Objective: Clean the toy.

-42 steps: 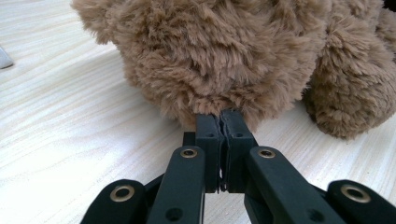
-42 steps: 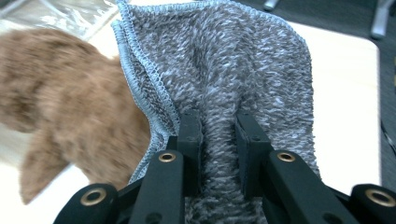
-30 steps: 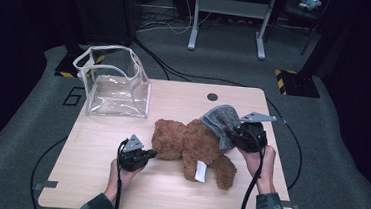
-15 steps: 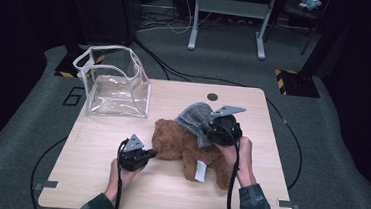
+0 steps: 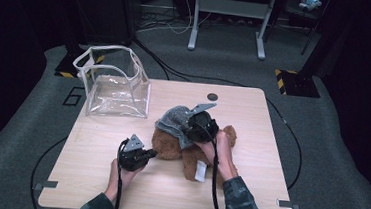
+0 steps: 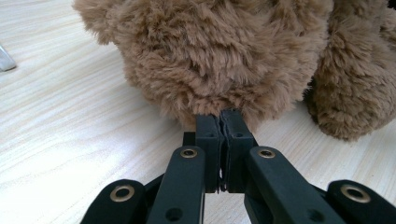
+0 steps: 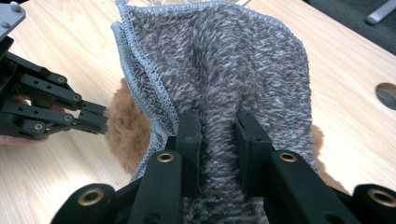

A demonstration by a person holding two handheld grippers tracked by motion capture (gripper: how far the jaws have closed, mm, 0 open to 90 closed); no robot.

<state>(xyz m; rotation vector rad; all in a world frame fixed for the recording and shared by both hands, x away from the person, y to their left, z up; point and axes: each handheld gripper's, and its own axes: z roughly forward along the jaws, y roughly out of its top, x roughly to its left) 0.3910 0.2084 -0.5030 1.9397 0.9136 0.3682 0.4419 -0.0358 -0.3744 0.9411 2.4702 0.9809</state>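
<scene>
A brown teddy bear [image 5: 170, 146] lies mid-table with a white tag [image 5: 200, 171] on its body. My left gripper [image 5: 153, 153] is at the bear's near left side. In the left gripper view its jaws [image 6: 219, 122] are shut, with the tips pinching the bear's fur [image 6: 210, 56]. My right gripper [image 5: 191, 127] hovers over the bear and is shut on a fold of a grey knitted cloth [image 7: 219, 70]. The cloth [image 5: 173, 121] drapes over the bear's head end. In the right gripper view, the left gripper [image 7: 100, 120] touches the bear [image 7: 126, 135] under the cloth's edge.
A clear plastic bag with white trim [image 5: 112, 81] stands open at the table's back left. A round cable hole [image 5: 212, 96] sits near the back edge of the wooden table [image 5: 257, 120]. Cables trail from both grippers off the front edge.
My right gripper has carried the grey cloth leftward, from the bear's right end to over its head end. The left gripper has stayed put at the bear.
</scene>
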